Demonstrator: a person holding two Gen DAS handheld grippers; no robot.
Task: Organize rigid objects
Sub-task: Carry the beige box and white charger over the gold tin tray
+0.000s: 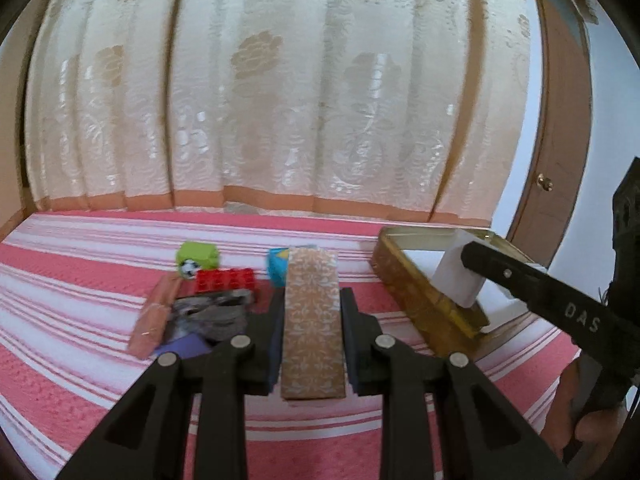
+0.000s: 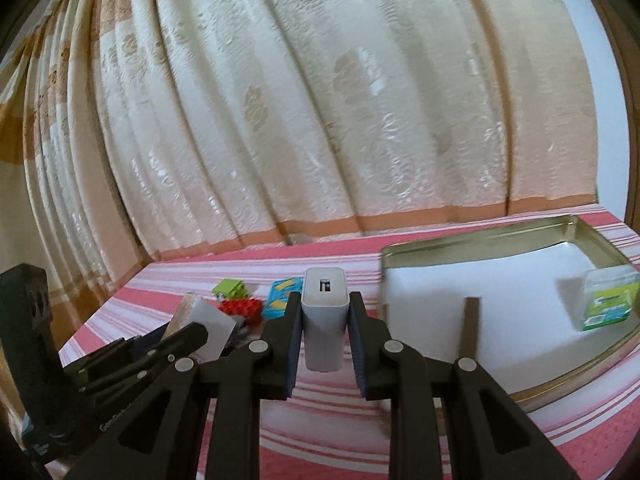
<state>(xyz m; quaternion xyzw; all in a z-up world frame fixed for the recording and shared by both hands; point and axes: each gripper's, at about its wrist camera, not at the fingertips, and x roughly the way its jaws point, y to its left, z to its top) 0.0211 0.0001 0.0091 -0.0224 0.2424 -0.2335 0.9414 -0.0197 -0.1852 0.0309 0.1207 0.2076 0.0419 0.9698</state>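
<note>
My left gripper (image 1: pixel 312 300) is shut on a long tan patterned box (image 1: pixel 312 320), which is lifted over the pink striped cloth (image 1: pixel 80 248). My right gripper (image 2: pixel 324 300) is shut on a white charger block (image 2: pixel 323 320), held up just left of the open gold tin (image 2: pixel 480 236). In the left wrist view the right gripper (image 1: pixel 470 258) holds that white block (image 1: pixel 460 280) over the tin (image 1: pixel 400 276). The left gripper (image 2: pixel 192 334) shows at the lower left of the right wrist view.
A green toy box (image 1: pixel 196 258), red brick (image 1: pixel 224 280), blue box (image 1: pixel 276 268), pink bar (image 1: pixel 154 316) and grey crumpled thing (image 1: pixel 212 316) lie in a cluster. The white-lined tin holds a green clear box (image 2: pixel 608 300) and a brown upright strip (image 2: pixel 470 328). A curtain (image 1: pixel 280 100) hangs behind.
</note>
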